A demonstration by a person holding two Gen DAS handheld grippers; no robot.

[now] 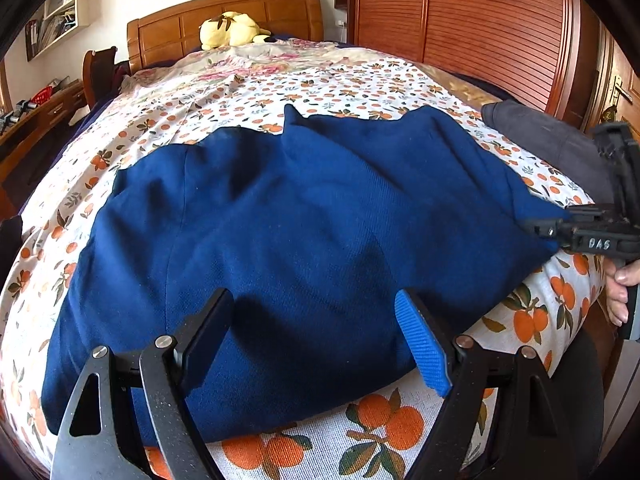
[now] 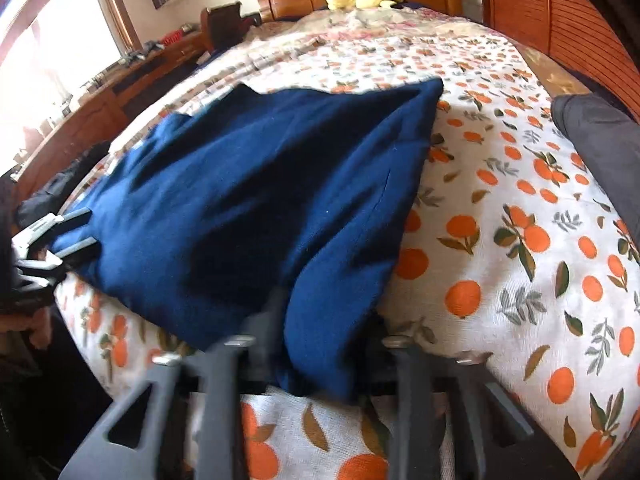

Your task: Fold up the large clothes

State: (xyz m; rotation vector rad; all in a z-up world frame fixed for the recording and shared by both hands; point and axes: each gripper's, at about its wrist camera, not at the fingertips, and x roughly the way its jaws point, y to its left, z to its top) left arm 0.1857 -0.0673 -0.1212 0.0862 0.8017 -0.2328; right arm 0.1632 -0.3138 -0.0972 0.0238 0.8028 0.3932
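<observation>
A dark blue garment (image 1: 300,220) lies spread on the orange-print bedsheet (image 1: 400,420), reaching the near bed edge. My left gripper (image 1: 316,340) hovers open over its near hem, the blue-padded finger (image 1: 420,344) and the black one standing wide apart with cloth below them. My right gripper (image 1: 548,236) sits at the garment's right corner and is shut on it. In the right wrist view a bunched fold of the blue garment (image 2: 240,200) runs between the right gripper's (image 2: 320,340) fingers, and the right one is hidden by cloth. The left gripper (image 2: 60,236) shows at the garment's far left edge.
A dark grey garment (image 1: 552,140) lies on the bed's right side. A yellow plush toy (image 1: 232,28) rests by the wooden headboard (image 1: 224,20). A louvred wooden wardrobe (image 1: 480,20) stands to the right, a desk (image 2: 120,84) to the left. A person's hand (image 1: 620,292) holds the right gripper.
</observation>
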